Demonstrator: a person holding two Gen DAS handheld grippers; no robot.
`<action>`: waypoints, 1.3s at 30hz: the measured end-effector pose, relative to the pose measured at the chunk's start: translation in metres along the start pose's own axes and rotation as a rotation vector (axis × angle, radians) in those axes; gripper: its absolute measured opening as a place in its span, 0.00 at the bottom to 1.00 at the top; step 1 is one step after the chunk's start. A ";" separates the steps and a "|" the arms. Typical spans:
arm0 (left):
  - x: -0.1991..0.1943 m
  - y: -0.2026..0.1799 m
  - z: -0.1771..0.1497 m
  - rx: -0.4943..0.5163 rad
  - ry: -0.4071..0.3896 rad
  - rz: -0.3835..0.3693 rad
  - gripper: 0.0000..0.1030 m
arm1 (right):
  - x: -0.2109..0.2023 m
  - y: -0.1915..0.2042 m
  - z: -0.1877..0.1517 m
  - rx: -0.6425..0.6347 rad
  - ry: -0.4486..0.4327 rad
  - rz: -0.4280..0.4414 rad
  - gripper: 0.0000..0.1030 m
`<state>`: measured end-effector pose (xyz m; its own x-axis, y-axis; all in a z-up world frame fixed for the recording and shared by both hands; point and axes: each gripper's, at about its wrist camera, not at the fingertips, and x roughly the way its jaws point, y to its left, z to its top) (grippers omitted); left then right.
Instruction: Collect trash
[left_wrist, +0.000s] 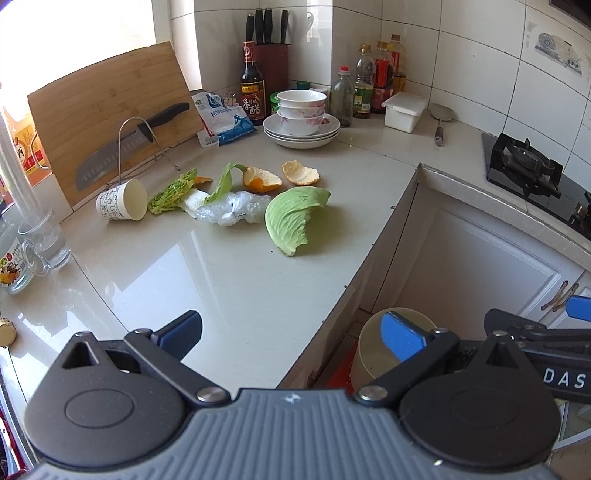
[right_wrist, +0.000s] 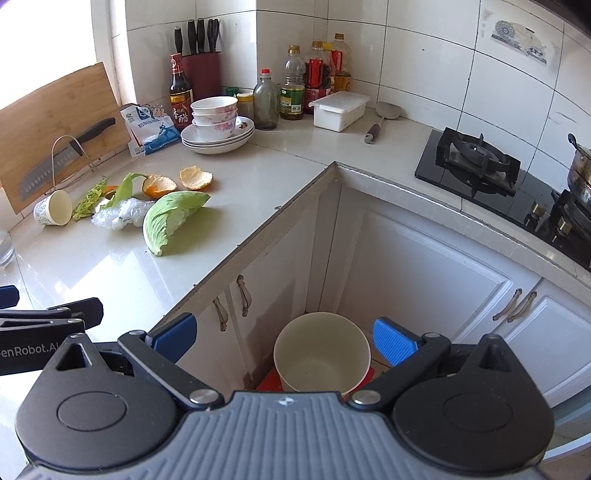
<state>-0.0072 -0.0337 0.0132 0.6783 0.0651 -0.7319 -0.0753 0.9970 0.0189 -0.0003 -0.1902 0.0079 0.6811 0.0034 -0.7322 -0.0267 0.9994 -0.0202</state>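
Left gripper (left_wrist: 291, 338): blue-padded fingers spread wide apart, nothing between them, held over the near part of the glossy cream stone countertop (left_wrist: 229, 280). Right gripper (right_wrist: 284, 339): fingers likewise spread apart and empty, held above the cream cylindrical waste bin (right_wrist: 321, 354), which stands on the floor in the cabinet corner.

Trash lies grouped on the countertop at 12 o'clock in the left wrist view:
- large pale green cabbage leaf (left_wrist: 293, 218), nearest the counter edge;
- crumpled clear plastic wrap (left_wrist: 232, 208), just beside the leaf at its 9 o'clock;
- two orange peel pieces (left_wrist: 260, 179) (left_wrist: 300, 172), at the leaf's 12 o'clock;
- small crinkled green leaf scrap (left_wrist: 171, 195), at the wrap's 9 o'clock;
- printed white paper cup (left_wrist: 122, 201), lying on its side, farthest toward 9 o'clock.

A stack of white floral bowls on plates (left_wrist: 301, 120) stands behind the group.
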 end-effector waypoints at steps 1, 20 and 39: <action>-0.001 -0.004 -0.001 -0.002 -0.008 0.015 0.99 | 0.000 -0.002 0.000 -0.006 -0.005 0.007 1.00; 0.032 -0.005 0.012 0.004 -0.135 -0.084 0.99 | 0.014 -0.052 0.011 -0.068 -0.198 0.264 1.00; 0.183 0.037 0.074 -0.032 -0.050 -0.261 0.96 | 0.117 0.006 0.046 -0.278 -0.117 0.350 1.00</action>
<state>0.1684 0.0181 -0.0698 0.7127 -0.1913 -0.6749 0.0846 0.9785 -0.1880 0.1132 -0.1823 -0.0463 0.6736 0.3591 -0.6460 -0.4542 0.8906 0.0214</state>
